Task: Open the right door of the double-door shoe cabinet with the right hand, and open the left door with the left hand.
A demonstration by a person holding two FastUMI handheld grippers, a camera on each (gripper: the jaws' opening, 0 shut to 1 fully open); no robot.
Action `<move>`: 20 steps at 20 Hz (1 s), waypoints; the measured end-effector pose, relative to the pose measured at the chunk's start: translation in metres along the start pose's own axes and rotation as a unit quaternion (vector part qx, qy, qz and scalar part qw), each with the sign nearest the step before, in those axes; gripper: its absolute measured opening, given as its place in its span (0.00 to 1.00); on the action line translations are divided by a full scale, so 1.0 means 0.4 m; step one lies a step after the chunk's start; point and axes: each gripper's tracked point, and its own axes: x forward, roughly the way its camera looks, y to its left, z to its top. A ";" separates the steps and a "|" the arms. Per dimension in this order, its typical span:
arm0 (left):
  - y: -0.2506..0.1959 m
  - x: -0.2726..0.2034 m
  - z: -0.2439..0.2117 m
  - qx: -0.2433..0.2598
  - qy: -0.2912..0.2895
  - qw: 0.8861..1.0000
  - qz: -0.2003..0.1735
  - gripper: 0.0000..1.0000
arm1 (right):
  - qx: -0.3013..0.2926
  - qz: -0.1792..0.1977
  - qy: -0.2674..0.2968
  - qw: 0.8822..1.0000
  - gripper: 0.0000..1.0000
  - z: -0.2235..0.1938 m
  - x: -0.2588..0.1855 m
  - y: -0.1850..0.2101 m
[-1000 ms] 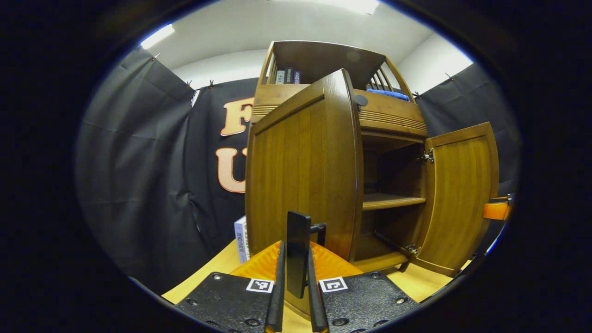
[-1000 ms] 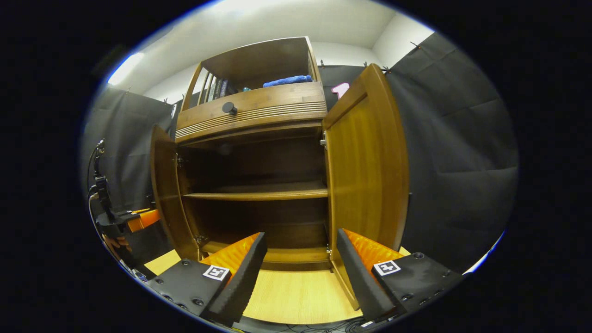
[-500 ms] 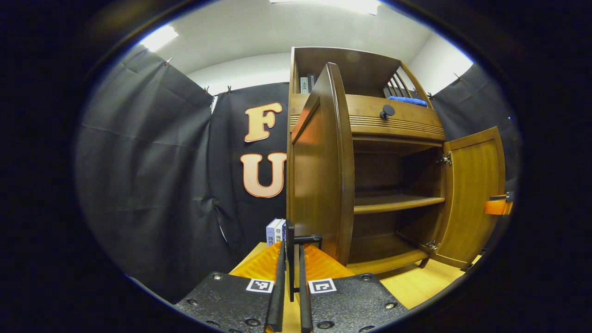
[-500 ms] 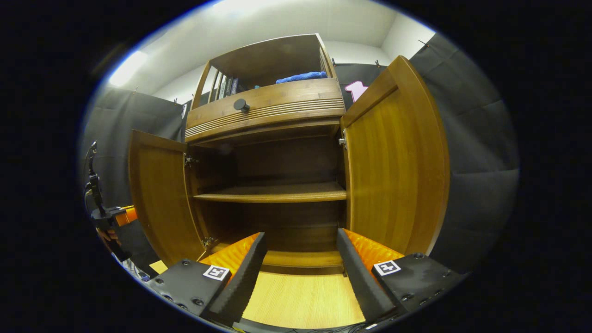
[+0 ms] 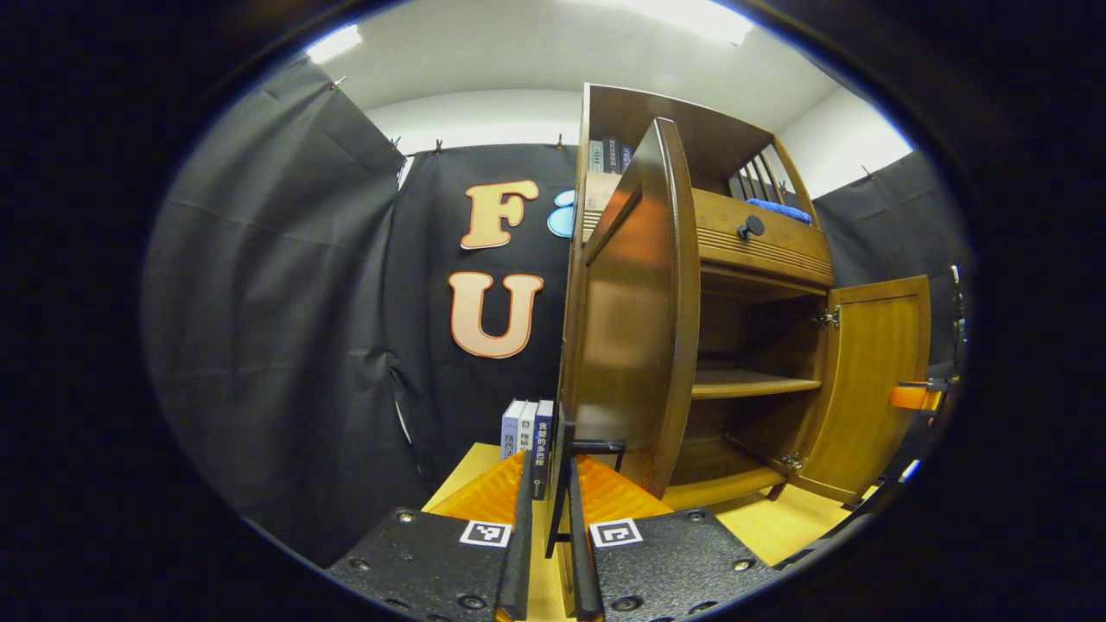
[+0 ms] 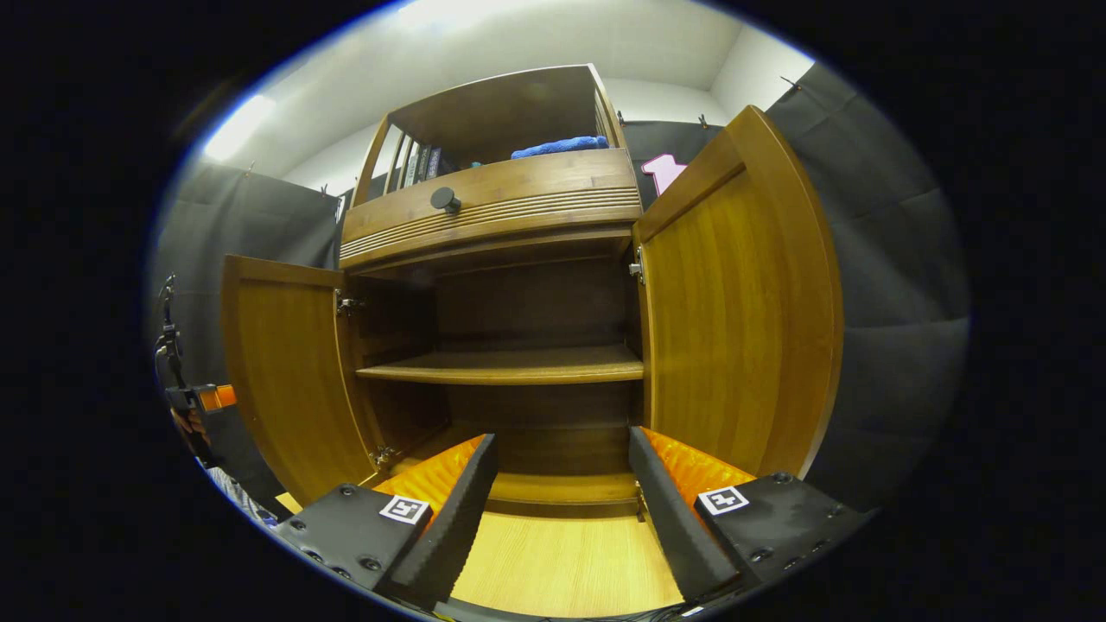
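Step in hand: I judge I am finishing the swing of the left door (image 5: 635,320), pulling it out by its handle (image 5: 563,466).
Left gripper: my left gripper (image 5: 546,553) has its jaws nearly together, clamped on the dark bar handle, which stands upright between the fingers in the left gripper view.
Right gripper: my right gripper (image 6: 562,518) hangs in front of the cabinet with its jaws wide apart, holding nothing, the open compartment straight ahead.
Shoe cabinet: the shoe cabinet (image 6: 492,199) stands on a light wooden floor (image 6: 562,561); the inner shelf (image 6: 510,367) looks bare.
Right door: the right door (image 6: 734,320) stands swung well out from the frame, so my guess is that this half of the task is done.
Left door: in the right gripper view it (image 6: 289,371) is also swung wide, with my other gripper just beside its outer edge.
Doing it well: I would follow the hinge arc, not pull straight, keep the grip square on the bar, and ease off before the hinge (image 6: 348,304) reaches its stop.
Risk: the books (image 5: 529,432) standing by the cabinet's side are close to the door's path; I'd stop short of them.
Release: part the jaws fully before drawing back, so the handle isn't dragged.
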 end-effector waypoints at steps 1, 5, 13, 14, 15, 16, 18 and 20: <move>0.007 0.005 -0.001 0.007 0.000 1.000 -0.003 0.22 | 0.001 -0.002 -0.001 1.000 0.98 0.003 -0.002 -0.004; 0.027 0.013 -0.002 -0.004 -0.001 1.000 -0.009 0.20 | -0.001 -0.004 -0.002 1.000 0.98 0.005 -0.005 0.000; 0.027 -0.065 0.019 0.033 0.007 0.999 0.020 0.20 | -0.003 0.024 0.001 1.000 0.98 -0.001 0.011 0.016; 0.044 -0.085 0.024 0.046 0.006 0.998 0.037 0.19 | 0.000 0.028 0.002 1.000 0.98 -0.001 0.019 0.016; 0.052 -0.105 0.030 0.054 0.006 0.997 0.050 0.19 | 0.004 0.034 0.003 0.999 0.93 -0.004 0.027 0.016; 0.048 -0.122 0.040 0.055 0.004 0.997 0.057 0.19 | 0.007 0.039 0.005 0.999 0.98 -0.010 0.035 0.019; 0.025 -0.152 0.057 0.052 -0.002 0.997 0.062 0.15 | 0.008 0.048 0.010 0.999 0.98 -0.015 0.047 0.022; 0.014 -0.178 0.082 0.056 -0.014 0.995 0.076 0.18 | 0.005 0.057 0.012 0.998 0.98 -0.013 0.053 0.031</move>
